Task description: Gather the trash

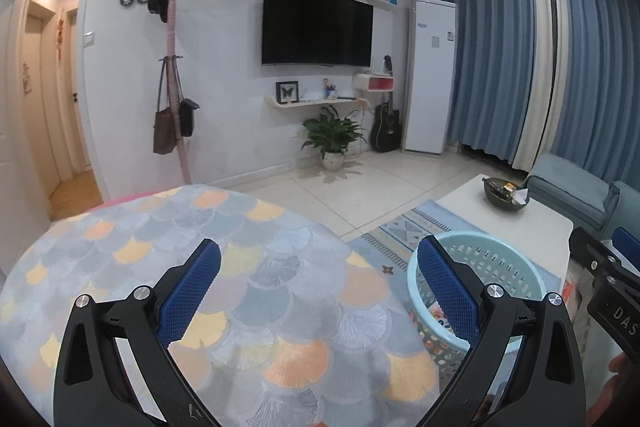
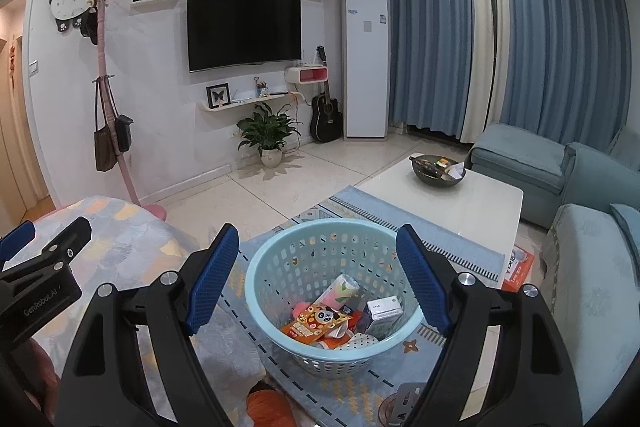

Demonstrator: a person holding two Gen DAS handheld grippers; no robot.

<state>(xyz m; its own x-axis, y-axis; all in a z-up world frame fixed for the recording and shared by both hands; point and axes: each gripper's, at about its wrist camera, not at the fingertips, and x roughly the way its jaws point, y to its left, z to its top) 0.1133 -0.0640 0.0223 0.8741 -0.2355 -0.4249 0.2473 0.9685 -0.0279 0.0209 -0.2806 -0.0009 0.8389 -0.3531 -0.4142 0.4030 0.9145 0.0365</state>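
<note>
A light blue plastic basket [image 2: 332, 291] stands on the rug and holds several pieces of trash: an orange snack wrapper [image 2: 320, 321], a white box [image 2: 384, 309] and a tissue pack [image 2: 340, 289]. My right gripper [image 2: 316, 267] is open and empty above the basket. My left gripper [image 1: 320, 267] is open and empty over the table with the scale-pattern cloth [image 1: 248, 275]. The basket also shows at the right of the left wrist view [image 1: 508, 267]. Each gripper shows at the edge of the other's view.
A white coffee table [image 2: 452, 203] with a dark bowl [image 2: 438, 169] stands behind the basket. Blue sofas [image 2: 580, 227] line the right. A coat stand [image 2: 116, 131], a potted plant [image 2: 268, 135] and a guitar [image 2: 326, 115] stand along the far wall.
</note>
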